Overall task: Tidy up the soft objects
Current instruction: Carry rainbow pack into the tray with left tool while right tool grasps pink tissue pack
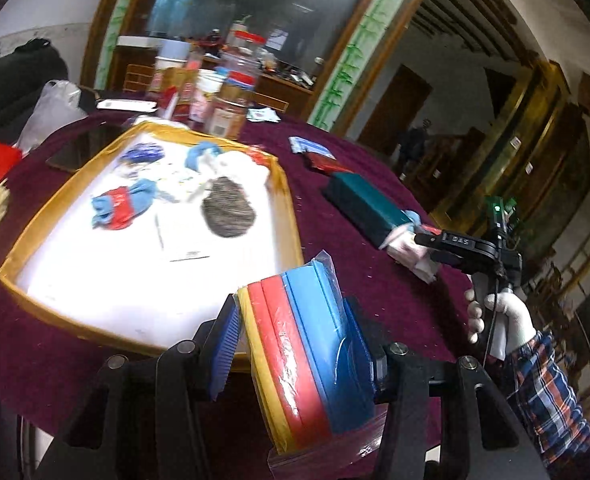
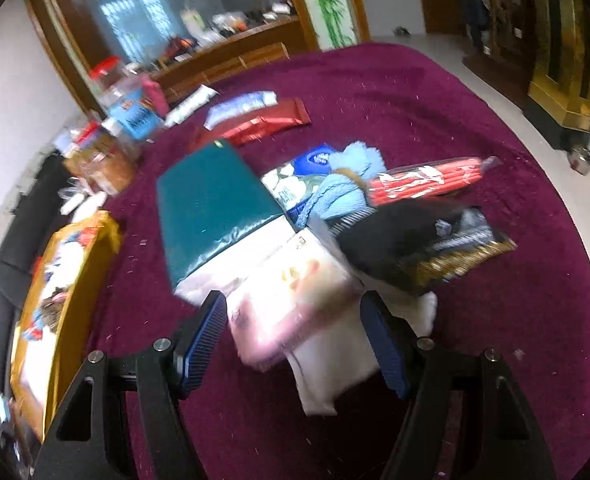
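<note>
My left gripper (image 1: 295,336) is shut on a bagged pack of yellow, red and blue sponge cloths (image 1: 307,360), held above the near corner of the yellow tray (image 1: 35,220). The tray holds a grey knitted hat (image 1: 227,212), a red and blue sock (image 1: 121,208) and white cloth. My right gripper (image 2: 295,336) is open, its blue pads either side of a pink and white soft pack (image 2: 291,304) lying on the maroon tablecloth (image 2: 495,340). Behind the pack lie a blue knit item (image 2: 343,188) and a black cloth (image 2: 399,236). The right gripper also shows in the left wrist view (image 1: 423,240).
A teal box (image 2: 211,204) lies left of the pink pack. A red packet (image 2: 255,126), a red striped bundle (image 2: 427,182) and a black and gold packet (image 2: 459,256) lie around it. Jars and boxes (image 1: 215,92) crowd the table's far edge.
</note>
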`<action>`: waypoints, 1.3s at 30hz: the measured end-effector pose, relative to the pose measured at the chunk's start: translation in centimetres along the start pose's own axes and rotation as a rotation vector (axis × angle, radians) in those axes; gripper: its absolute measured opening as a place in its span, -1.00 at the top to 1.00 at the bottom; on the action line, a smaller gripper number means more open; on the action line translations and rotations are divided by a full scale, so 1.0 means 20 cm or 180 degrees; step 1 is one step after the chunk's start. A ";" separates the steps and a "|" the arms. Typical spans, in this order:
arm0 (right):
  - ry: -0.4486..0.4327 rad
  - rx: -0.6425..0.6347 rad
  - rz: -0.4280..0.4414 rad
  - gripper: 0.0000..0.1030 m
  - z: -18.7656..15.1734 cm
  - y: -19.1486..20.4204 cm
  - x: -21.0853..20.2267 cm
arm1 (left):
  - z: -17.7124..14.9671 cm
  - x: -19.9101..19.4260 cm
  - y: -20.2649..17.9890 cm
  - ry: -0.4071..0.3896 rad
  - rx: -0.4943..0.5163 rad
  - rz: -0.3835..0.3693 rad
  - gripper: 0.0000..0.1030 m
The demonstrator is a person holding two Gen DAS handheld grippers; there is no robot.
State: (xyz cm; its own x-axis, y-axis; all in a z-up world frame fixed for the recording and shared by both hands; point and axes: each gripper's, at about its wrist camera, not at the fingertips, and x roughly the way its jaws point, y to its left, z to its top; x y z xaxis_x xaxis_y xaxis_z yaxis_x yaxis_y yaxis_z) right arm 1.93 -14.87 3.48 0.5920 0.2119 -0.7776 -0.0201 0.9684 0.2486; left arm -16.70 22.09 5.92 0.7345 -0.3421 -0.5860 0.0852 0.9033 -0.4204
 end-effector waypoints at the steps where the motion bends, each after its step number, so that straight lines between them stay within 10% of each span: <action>1: 0.0016 0.0025 -0.0064 -0.32 0.01 0.01 0.02 | 0.00 0.00 0.02 -0.0003 -0.0026 0.0006 -0.04; 10: 0.0012 -0.0038 -0.0524 -0.38 -0.01 0.12 0.15 | -0.01 -0.02 0.10 -0.0011 -0.0139 0.0002 -0.05; 15: 0.0062 -0.0170 0.0233 0.47 -0.05 0.13 0.07 | -0.02 -0.02 0.10 0.0012 -0.0160 -0.0006 -0.04; 21: 0.0609 -0.0961 0.0982 0.43 -0.24 0.31 0.01 | -0.01 -0.02 0.09 0.0000 -0.0144 -0.0006 -0.05; 26: 0.0494 -0.0609 0.0664 -0.10 -0.24 0.23 -0.03 | -0.01 -0.02 0.09 0.0014 -0.0162 -0.0003 -0.05; 32: 0.0498 -0.0376 0.0767 -0.15 -0.30 0.34 -0.02 | 0.01 -0.02 0.12 0.0007 -0.0193 0.0063 -0.05; 39: 0.0407 -0.0754 0.0255 -0.10 -0.37 0.55 0.05 | 0.17 0.05 0.21 0.0111 -0.0016 0.0604 -0.05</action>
State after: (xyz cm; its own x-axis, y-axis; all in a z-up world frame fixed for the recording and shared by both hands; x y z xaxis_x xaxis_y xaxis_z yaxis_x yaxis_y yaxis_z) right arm -3.69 -2.97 1.14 0.4746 0.2895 -0.8312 -0.2596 0.9484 0.1821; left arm -13.41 26.46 5.90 0.7134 -0.1745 -0.6786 -0.0560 0.9512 -0.3035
